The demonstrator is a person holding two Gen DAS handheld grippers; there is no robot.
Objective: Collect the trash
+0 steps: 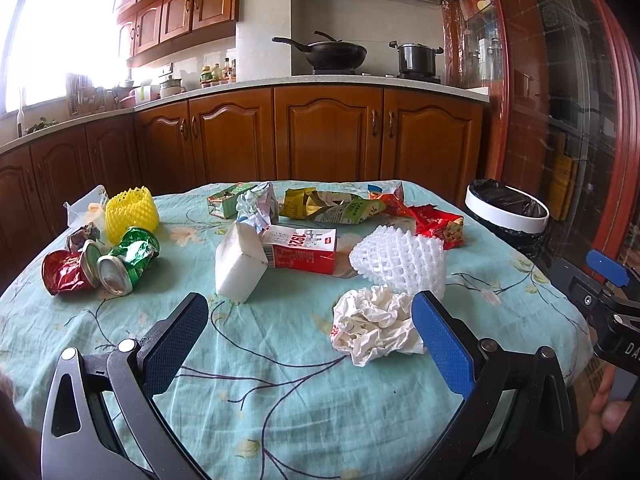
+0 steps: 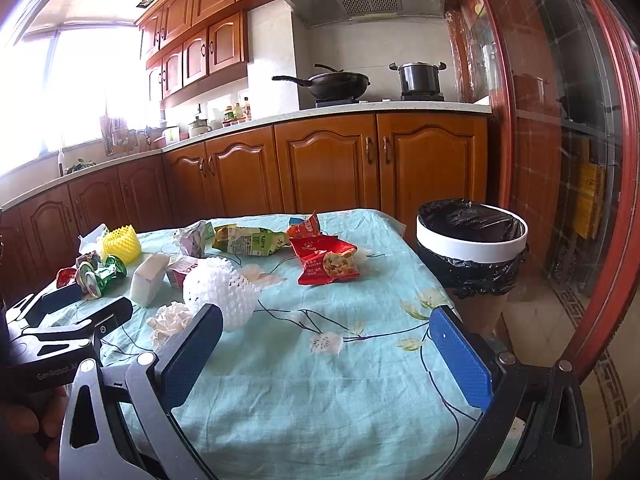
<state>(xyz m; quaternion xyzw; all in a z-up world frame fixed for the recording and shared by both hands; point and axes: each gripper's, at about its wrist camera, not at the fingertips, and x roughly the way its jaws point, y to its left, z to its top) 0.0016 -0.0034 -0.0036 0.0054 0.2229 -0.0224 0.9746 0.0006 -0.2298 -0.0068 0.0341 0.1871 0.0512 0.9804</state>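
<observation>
Trash lies on a table with a teal floral cloth. My left gripper is open and empty above the near part; a crumpled white paper ball lies just inside its right finger. Beyond are a white foam net, a white block, a red carton, crushed cans and a yellow foam net. My right gripper is open and empty over bare cloth. A red snack bag lies ahead of it. A white-rimmed bin with a black liner stands off the table's right edge.
Green cartons and wrappers lie at the table's far side. Wooden cabinets and a counter with a wok and a pot stand behind. A red-framed glass door is to the right. The left gripper shows in the right wrist view.
</observation>
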